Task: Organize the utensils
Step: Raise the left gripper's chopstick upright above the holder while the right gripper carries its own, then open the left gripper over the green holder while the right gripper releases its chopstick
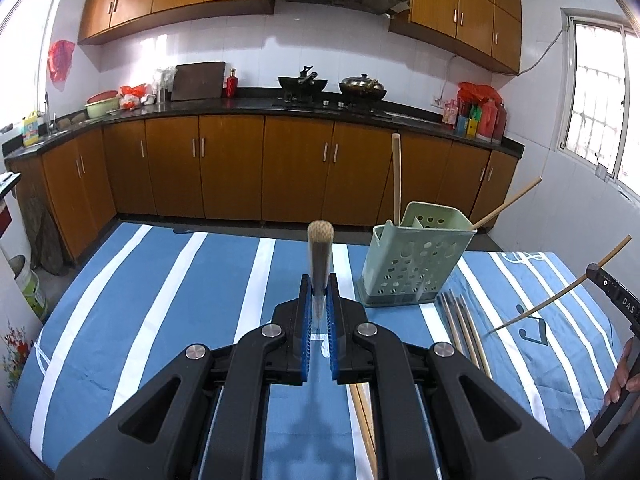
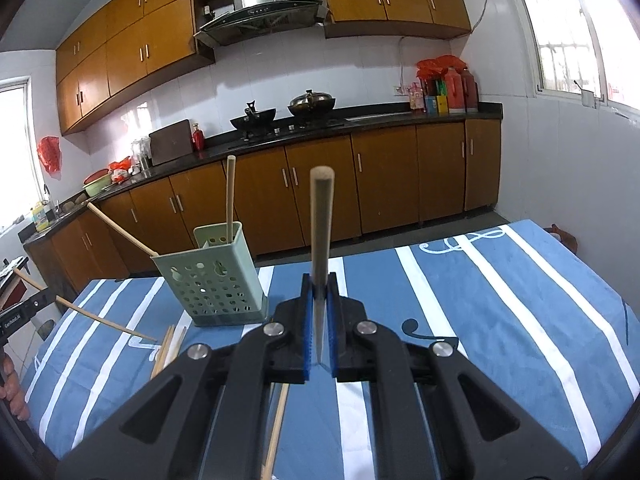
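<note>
The left gripper [image 1: 319, 286] was clamped on one wooden chopstick [image 1: 320, 248] that stood up between its blue pads, and the right gripper [image 2: 319, 286] pinched a second chopstick [image 2: 321, 220] the same way, both lifted clear of the blue-and-white striped table [image 1: 160, 280]. The pale green perforated holder [image 1: 412, 264] stood near the table's far edge with two chopsticks [image 1: 396, 180] leaning in it. A few loose chopsticks [image 1: 460, 324] lay flat on the cloth just beside the holder's base, toward the near edge.
</note>
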`<state>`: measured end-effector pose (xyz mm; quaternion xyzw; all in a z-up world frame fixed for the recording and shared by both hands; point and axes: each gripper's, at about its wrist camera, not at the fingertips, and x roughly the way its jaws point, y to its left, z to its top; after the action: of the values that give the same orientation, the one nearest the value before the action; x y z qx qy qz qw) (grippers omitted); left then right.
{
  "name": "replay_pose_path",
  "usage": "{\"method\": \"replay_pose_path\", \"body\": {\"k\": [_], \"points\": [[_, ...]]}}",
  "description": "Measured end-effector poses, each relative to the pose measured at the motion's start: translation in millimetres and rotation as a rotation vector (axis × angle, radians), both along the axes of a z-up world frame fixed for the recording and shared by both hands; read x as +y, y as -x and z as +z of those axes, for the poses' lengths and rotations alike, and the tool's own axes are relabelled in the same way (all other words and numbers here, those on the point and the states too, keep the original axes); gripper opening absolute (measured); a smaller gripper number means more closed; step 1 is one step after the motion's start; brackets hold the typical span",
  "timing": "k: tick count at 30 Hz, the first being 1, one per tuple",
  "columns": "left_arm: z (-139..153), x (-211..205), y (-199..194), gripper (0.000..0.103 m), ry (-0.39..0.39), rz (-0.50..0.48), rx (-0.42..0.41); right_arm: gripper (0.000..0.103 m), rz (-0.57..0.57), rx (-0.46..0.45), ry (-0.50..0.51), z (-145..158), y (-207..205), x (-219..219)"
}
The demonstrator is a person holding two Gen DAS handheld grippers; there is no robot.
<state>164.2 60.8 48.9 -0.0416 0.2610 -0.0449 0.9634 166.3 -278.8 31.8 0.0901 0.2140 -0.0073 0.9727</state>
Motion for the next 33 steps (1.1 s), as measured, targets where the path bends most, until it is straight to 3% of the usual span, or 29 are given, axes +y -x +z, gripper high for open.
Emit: {"method": "replay_pose_path", "body": {"k": [4, 10, 19, 23, 27, 33], "points": [[8, -3, 0, 0.007, -0.003, -0.008, -0.013, 0.008, 0.009, -0.014, 0.002, 9, -2, 2], [43, -9, 3, 0.007, 0.017, -0.047, -0.088, 0.008, 0.086, -0.076, -0.060, 53, 0, 6], [103, -35, -7, 0.007, 0.095, -0.077, -0.236, 0.008, 0.174, -0.244, -0.106, 121, -6, 32], [117, -45, -28, 0.007, 0.115, -0.031, -0.294, 0.008, 0.176, -0.285, -0.087, 127, -23, 44], [111, -52, -52, 0.007, 0.136, -0.001, -0.309, 0.008, 0.175, -0.294, -0.073, 125, -47, 55], [91, -62, -78, 0.007, 0.124, 0.001, -0.258, 0.008, 0.173, -0.227, -0.062, 104, -88, 61]]}}
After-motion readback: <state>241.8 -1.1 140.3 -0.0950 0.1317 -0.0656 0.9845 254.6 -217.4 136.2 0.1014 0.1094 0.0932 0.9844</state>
